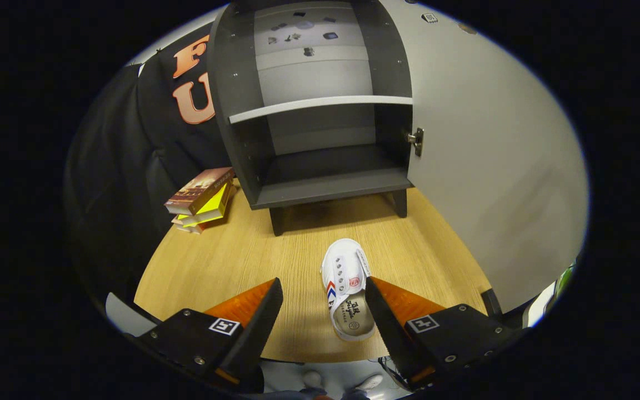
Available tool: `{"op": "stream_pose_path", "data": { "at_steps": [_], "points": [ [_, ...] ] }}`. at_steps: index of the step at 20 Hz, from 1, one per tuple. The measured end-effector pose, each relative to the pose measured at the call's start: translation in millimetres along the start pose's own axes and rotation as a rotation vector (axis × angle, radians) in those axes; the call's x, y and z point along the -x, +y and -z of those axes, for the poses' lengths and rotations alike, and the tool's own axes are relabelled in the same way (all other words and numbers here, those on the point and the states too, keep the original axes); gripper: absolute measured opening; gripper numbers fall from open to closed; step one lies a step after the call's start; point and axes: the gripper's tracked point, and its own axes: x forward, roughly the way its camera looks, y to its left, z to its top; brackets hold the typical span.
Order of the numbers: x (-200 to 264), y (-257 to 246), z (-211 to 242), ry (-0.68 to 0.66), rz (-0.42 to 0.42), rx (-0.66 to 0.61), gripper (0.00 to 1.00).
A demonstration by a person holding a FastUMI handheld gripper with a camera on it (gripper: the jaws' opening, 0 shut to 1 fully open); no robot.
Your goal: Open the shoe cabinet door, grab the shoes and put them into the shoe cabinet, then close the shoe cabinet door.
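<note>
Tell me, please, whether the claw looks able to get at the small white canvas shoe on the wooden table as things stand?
Probably yes: the claw is open, and the small white canvas shoe lies between its fingers, close to the right one, with nothing over it.

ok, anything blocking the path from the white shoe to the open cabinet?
Nothing visible does. The white canvas shoe lies on the wooden table between the open gripper fingers, close to one of them. Bare tabletop runs to the dark grey cabinet; its light grey door is swung aside, and the stacked books sit off to one side.
</note>
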Motion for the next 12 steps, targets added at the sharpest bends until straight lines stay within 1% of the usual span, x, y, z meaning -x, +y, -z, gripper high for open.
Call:
{"op": "stream_pose_path", "data": {
  "at_steps": [5,7,9,10,12],
  "points": [
    [-43,1,37,0.097,-0.023,-0.019,0.93],
    [-55,2,51,0.136,-0.035,-0.026,0.91],
    [-63,0,62,0.163,-0.03,-0.027,0.86],
    [-67,0,66,0.174,-0.027,-0.029,0.8],
    [-74,-2,74,0.197,-0.022,-0.035,0.74]
  ]
}}
